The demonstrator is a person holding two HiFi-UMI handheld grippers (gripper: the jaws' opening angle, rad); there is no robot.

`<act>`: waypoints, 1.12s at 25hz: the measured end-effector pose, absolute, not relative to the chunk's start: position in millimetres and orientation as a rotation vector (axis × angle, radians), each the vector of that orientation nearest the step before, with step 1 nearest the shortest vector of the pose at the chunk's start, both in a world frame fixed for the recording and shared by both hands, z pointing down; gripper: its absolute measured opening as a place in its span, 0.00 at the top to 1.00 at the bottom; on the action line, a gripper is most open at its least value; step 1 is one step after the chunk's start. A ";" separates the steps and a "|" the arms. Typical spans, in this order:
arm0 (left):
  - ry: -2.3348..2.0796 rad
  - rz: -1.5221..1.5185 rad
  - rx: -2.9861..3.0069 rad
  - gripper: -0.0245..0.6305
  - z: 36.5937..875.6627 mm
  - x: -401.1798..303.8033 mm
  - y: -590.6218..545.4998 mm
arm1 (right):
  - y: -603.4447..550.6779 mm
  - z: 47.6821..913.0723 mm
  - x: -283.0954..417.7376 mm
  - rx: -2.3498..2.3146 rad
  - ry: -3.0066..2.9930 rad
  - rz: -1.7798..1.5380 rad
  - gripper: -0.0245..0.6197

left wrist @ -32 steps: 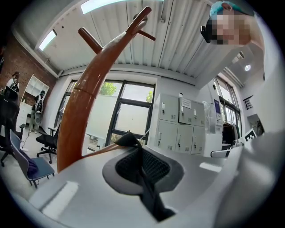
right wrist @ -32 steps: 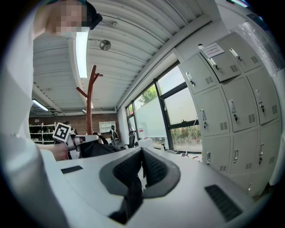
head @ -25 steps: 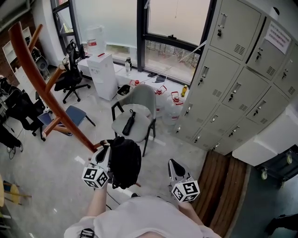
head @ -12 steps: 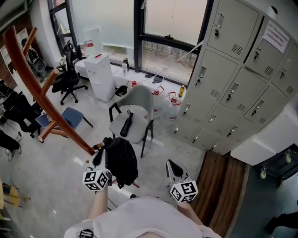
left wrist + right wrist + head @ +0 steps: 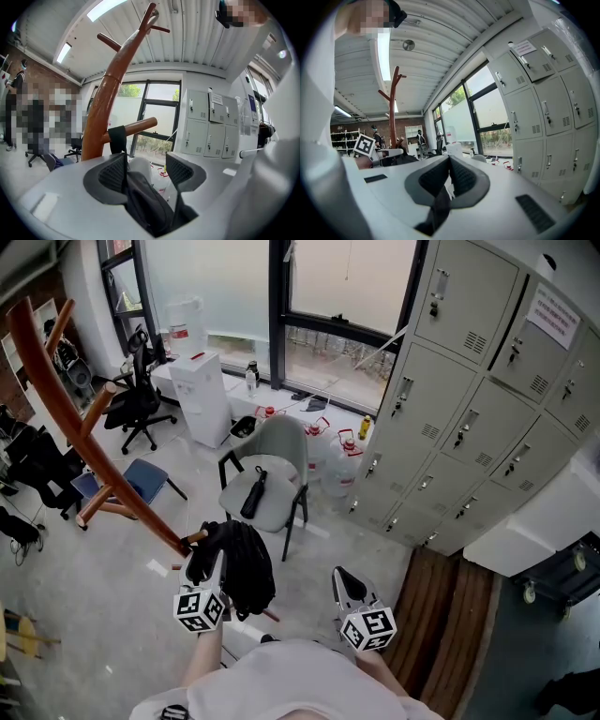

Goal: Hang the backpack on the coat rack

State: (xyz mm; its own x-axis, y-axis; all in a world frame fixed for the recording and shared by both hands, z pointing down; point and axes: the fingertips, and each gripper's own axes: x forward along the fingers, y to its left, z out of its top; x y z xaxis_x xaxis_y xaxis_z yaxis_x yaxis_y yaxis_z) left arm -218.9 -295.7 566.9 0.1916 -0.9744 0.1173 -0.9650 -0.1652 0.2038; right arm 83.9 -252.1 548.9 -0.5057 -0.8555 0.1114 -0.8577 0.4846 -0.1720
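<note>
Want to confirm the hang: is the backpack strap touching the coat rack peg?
Touching. Left gripper view shows the backpack strap wrapped over the wooden peg.

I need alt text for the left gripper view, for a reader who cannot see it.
The left gripper has its jaws apart, having just been opening, with the black backpack loose between them. Its strap is looped over a wooden peg of the coat rack; windows and lockers are behind.
</note>
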 end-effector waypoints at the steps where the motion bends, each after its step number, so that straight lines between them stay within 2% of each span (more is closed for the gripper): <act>1: -1.860 -0.058 2.230 0.57 566.4 -218.5 -295.0 | -251.7 549.3 84.4 1.559 -2.694 0.325 0.95; 11: -1.912 -0.028 2.175 0.50 563.4 -216.8 -289.2 | -249.4 549.4 89.4 1.549 -2.699 0.327 0.95; 28: -2.007 -0.035 2.270 0.50 524.8 -208.8 -275.4 | -246.0 549.5 97.0 1.509 -2.724 0.330 0.95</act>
